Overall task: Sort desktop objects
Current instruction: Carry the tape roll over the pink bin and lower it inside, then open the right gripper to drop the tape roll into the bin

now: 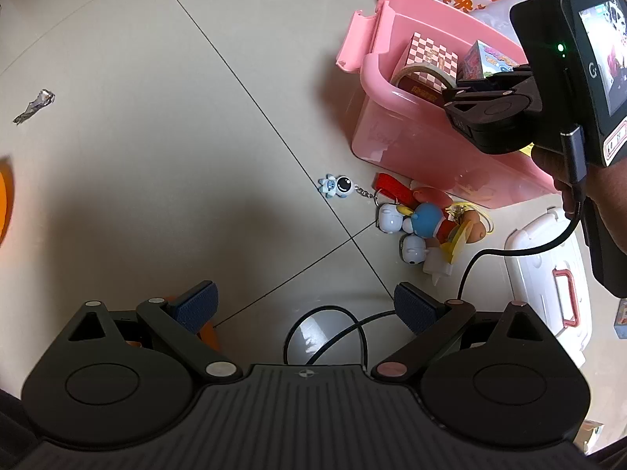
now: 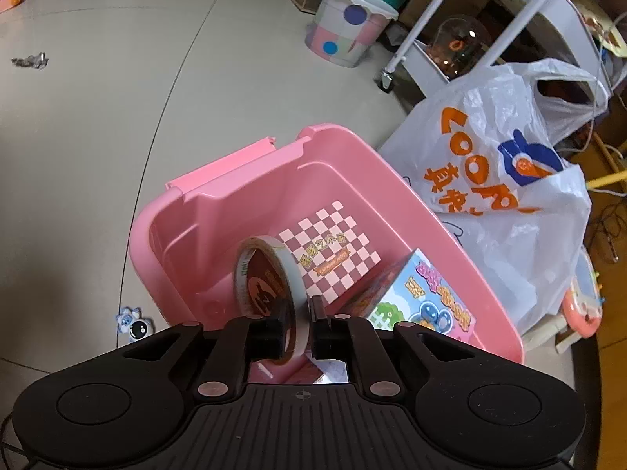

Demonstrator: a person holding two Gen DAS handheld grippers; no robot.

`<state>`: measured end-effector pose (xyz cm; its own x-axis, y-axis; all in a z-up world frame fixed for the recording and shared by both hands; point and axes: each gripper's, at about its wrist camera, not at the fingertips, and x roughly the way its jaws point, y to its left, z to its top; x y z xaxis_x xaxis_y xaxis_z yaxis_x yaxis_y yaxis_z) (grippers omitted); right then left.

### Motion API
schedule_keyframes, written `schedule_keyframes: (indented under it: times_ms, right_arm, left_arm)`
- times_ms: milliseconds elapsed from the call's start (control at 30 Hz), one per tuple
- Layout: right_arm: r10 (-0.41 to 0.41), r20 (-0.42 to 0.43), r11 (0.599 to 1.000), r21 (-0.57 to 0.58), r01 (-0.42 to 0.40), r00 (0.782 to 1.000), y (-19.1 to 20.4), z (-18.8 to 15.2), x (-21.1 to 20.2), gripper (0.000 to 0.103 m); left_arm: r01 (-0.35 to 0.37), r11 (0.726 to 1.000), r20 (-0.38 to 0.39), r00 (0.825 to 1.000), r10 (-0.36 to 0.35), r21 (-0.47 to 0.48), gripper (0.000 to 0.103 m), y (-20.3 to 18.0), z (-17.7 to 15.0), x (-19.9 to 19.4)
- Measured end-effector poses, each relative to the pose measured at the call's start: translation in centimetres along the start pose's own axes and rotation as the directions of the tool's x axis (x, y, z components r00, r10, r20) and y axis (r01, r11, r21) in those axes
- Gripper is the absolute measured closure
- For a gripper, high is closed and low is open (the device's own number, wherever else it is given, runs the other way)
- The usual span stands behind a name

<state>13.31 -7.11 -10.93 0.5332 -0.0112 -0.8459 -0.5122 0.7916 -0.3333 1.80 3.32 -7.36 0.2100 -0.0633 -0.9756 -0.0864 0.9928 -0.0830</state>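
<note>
I had the R gripper (image 2: 301,323) over the pink bin (image 2: 156,274), pointing down into it, w/ the tape roll (image 2: 266,293) standing on edge between the 2 fingers. The left pad sat inside the roll's hole and the right pad just outside its rim; a thin gap showed at the right pad, so the jaws were nearly together but not pressing on the tape. In the bin, beyond the roll, lay a checkered box (image 2: 333,254) and to its right a cartoon box (image 2: 427,305) tilted against the wall. A white bag (image 2: 490,203) w/ orange print sat touching the bin's far side. My L gripper (image 1: 305,309) hung over bare floor (image 1: 156,156), pointing nearly straight down, jaws wide apart w/ nothing between them. From that cam the R gripper's body was over the bin's near rim. On the floor just beside the bin were an astronaut keychain (image 1: 337,187) and, near it, a heap of small toys (image 1: 427,231) incl. a blue figure. A white case (image 1: 548,282) w/ a red handle lay to the right of the heap. A foil scrap (image 1: 35,105) lay well apart, far left.
</note>
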Motion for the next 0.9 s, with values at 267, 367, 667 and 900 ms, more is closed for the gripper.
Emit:
schedule_keyframes:
  times_ms: [267, 367, 667, 900]
  right_arm:
    - [0.008, 0.001, 0.999, 0.041, -0.008, 1.000, -0.7, -0.2, -0.9, 0.090]
    - [0.011, 0.017, 0.996, 0.085, -0.013, 1.000, -1.5, -0.2, -1.7, 0.089]
    - [0.001, 0.057, 0.973, 0.230, -0.015, 0.998, -3.9, -1.7, -5.3, 0.089]
    - [-0.026, 0.066, 0.940, 0.341, 0.002, 0.997, -5.1, -4.1, -8.5, 0.089]
  left_arm:
    - [0.005, 1.000, 0.001, 1.000, -0.005, -0.002, 0.004, -0.1, 0.0, -0.1]
    - [0.002, 1.000, 0.006, 1.000, -0.002, 0.008, 0.004, -0.4, -0.1, -0.2]
    - [-0.004, 0.999, 0.029, 1.000, 0.003, 0.044, 0.004, -1.4, -0.4, -0.9]
    - [-0.006, 0.999, 0.040, 0.999, 0.004, 0.053, 0.004, -1.9, -0.7, -1.5]
